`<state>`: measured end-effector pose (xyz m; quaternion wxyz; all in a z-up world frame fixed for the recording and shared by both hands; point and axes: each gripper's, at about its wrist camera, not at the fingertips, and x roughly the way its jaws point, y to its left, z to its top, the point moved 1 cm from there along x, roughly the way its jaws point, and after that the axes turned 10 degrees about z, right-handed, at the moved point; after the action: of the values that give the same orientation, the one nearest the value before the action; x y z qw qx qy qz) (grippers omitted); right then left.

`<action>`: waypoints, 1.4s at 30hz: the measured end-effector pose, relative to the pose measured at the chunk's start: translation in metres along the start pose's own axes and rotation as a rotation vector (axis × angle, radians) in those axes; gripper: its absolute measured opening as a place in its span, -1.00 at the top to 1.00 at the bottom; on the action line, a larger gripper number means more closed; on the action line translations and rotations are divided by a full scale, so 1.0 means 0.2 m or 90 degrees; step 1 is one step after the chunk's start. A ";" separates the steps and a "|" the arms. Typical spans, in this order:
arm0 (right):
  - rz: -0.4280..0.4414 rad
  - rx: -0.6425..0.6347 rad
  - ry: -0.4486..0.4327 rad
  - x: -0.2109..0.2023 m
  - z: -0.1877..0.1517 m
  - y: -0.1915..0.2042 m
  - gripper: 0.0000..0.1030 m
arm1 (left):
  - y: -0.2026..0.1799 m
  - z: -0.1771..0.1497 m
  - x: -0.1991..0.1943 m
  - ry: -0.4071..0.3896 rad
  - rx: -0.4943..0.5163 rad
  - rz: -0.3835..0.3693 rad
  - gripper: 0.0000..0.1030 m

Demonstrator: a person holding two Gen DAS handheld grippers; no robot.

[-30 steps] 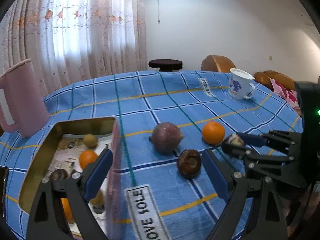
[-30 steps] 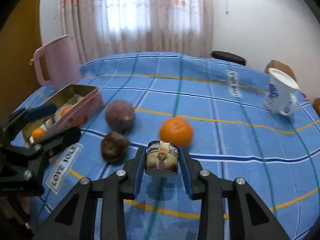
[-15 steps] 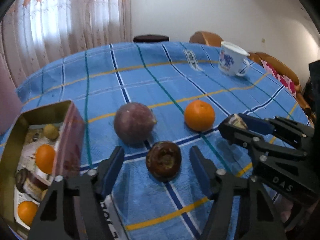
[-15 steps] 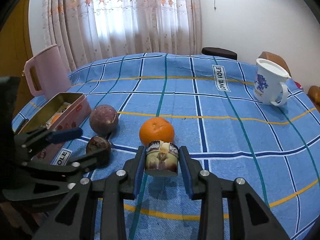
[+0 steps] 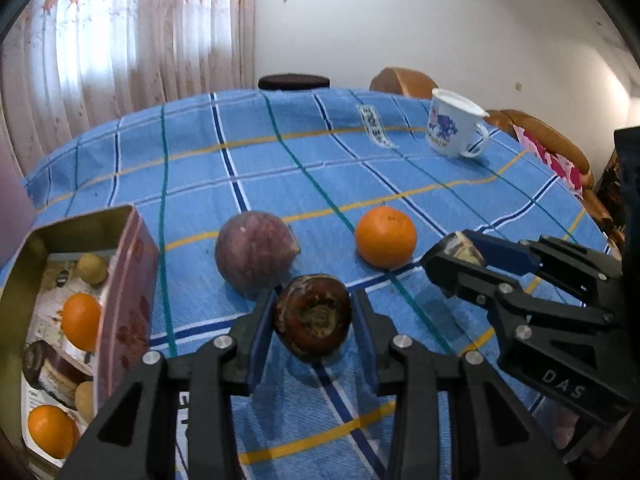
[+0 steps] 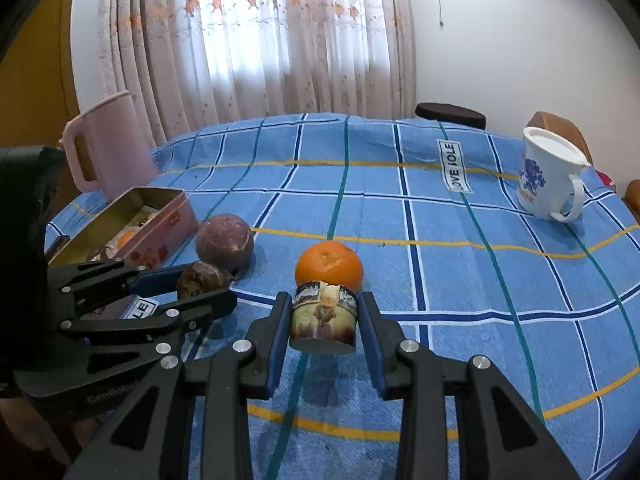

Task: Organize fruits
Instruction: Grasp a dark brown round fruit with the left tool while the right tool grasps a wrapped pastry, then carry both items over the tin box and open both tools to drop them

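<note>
My left gripper (image 5: 312,322) is shut on a dark brown round fruit (image 5: 313,315), just above the blue checked tablecloth; it also shows in the right wrist view (image 6: 202,278). My right gripper (image 6: 324,314) is shut on a small printed cup (image 6: 323,318) and holds it off the cloth. A purple round fruit (image 5: 254,254) and an orange (image 5: 385,236) lie on the cloth behind the grippers. An open metal tin (image 5: 132,280) at the left holds oranges and other small fruits.
A white mug with a blue print (image 5: 454,128) stands at the far right. A pink pitcher (image 6: 106,148) stands behind the tin. Chairs and a dark stool (image 5: 294,80) stand beyond the table's far edge.
My left gripper moved forward from beside the tin and closed on the dark brown fruit. My right gripper kept hold of the cup and shifted slightly.
</note>
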<state>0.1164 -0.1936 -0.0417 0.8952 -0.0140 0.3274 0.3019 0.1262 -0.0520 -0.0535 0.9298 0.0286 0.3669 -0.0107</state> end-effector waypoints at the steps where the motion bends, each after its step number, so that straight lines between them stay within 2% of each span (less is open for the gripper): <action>1: 0.004 -0.003 -0.005 -0.01 0.00 0.00 0.31 | 0.00 0.00 -0.01 -0.010 -0.002 -0.001 0.23; 13: 0.023 -0.027 -0.053 -0.07 0.00 0.04 0.31 | 0.03 0.00 -0.14 -0.100 -0.017 0.021 0.23; 42: 0.038 -0.074 -0.139 -0.20 -0.02 0.10 0.31 | 0.04 -0.03 -0.27 -0.190 -0.032 0.052 0.23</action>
<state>0.0788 -0.1998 -0.0171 0.9137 -0.0231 0.2105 0.3470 0.0820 -0.0434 -0.0209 0.9741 0.0185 0.2230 0.0322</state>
